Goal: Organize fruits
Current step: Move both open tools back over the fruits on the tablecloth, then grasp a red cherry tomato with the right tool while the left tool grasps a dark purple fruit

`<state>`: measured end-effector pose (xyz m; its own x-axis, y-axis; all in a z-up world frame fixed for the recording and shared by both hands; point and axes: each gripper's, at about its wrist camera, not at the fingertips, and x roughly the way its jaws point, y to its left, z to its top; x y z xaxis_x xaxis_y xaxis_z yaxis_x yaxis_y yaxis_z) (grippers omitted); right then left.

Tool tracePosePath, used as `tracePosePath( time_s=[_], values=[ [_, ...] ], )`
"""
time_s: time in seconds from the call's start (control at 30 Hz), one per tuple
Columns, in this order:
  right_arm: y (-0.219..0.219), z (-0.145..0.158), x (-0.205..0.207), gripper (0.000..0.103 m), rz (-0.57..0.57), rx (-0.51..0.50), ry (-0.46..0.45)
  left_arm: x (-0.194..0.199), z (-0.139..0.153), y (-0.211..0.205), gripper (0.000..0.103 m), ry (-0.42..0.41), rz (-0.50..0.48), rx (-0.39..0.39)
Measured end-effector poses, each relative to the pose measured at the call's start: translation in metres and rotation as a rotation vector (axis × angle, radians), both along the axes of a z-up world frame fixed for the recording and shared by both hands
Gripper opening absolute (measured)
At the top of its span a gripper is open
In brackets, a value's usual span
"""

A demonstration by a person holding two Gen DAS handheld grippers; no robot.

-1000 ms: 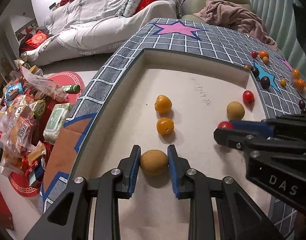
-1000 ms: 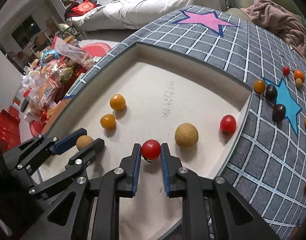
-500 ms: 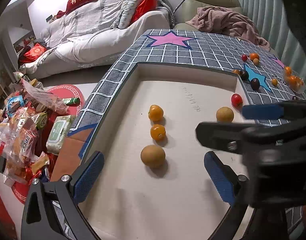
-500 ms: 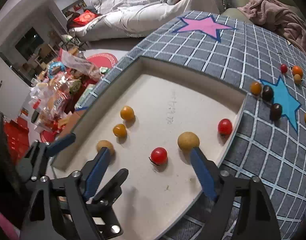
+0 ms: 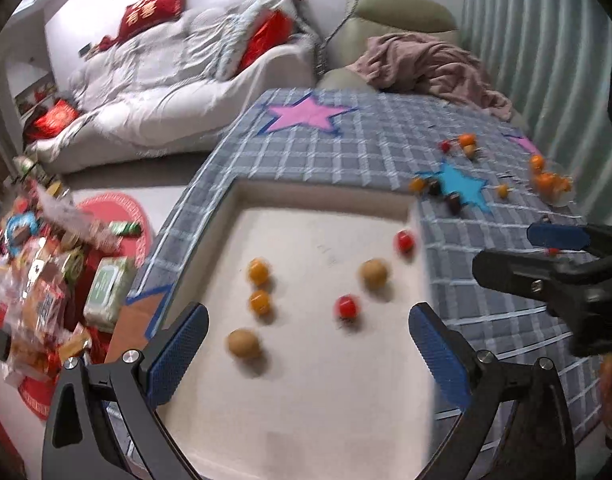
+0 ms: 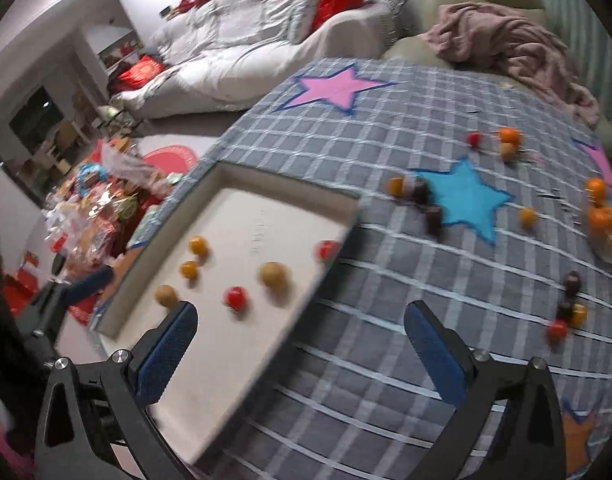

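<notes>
While R gripper [image 6: 301, 340] opens, blurry fruits, approx 6, sit in tray [image 6: 265, 208].

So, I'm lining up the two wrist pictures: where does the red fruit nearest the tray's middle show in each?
Left wrist: the red fruit lies right of centre, on the tray, just below-left of the tan fruit.
Right wrist: the red fruit lies left of centre, just left of the same tan fruit.
Shared landmark: the blue star on the checked cloth.
</notes>
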<state>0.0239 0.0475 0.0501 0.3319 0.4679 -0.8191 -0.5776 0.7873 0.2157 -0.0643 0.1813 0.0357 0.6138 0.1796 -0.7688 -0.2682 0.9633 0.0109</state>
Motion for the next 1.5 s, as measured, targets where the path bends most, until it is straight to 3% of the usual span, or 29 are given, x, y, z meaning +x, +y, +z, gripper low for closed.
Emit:
tracePosePath(
  time_s=[0.27,0.57,0.83,1.07,1.1,1.17,1.33,1.4,1.47,1.5],
  values=[
    [-0.103,-0.017,0.026,0.103,-0.198,-0.046,0.007,0.034,0.027,-0.061,0.101,-0.005,-0.128,-0.012],
    [-0.184,-0.056,0.035,0.103,-0.342,-0.087,0.025,0.085,0.010,-0.120,0.101,0.055,-0.185,0.024],
    [-0.194,-0.073,0.045,0.103,-0.372,-0.084,0.004,0.132,-0.018,-0.142,0.101,0.091,-0.179,0.076],
    [-0.175,-0.084,0.061,0.101,-0.369,-0.079,-0.022,0.174,-0.038,-0.139,0.100,0.097,-0.138,0.056],
    [-0.173,-0.085,0.062,0.100,-0.370,-0.085,-0.033,0.179,-0.042,-0.138,0.094,0.100,-0.130,0.053],
    [-0.167,-0.085,0.064,0.094,-0.365,-0.097,-0.056,0.190,-0.051,-0.136,0.087,0.124,-0.118,0.058],
    [-0.157,-0.084,0.067,0.082,-0.363,-0.112,-0.095,0.203,-0.069,-0.131,0.086,0.149,-0.084,0.057],
    [-0.155,-0.084,0.067,0.072,-0.367,-0.121,-0.110,0.207,-0.075,-0.131,0.074,0.161,-0.077,0.060],
    [-0.154,-0.083,0.068,0.051,-0.377,-0.121,-0.120,0.210,-0.074,-0.130,0.071,0.149,-0.064,0.060],
    [-0.154,-0.082,0.069,0.045,-0.380,-0.116,-0.120,0.211,-0.074,-0.130,0.063,0.144,-0.060,0.061]
  ],
)
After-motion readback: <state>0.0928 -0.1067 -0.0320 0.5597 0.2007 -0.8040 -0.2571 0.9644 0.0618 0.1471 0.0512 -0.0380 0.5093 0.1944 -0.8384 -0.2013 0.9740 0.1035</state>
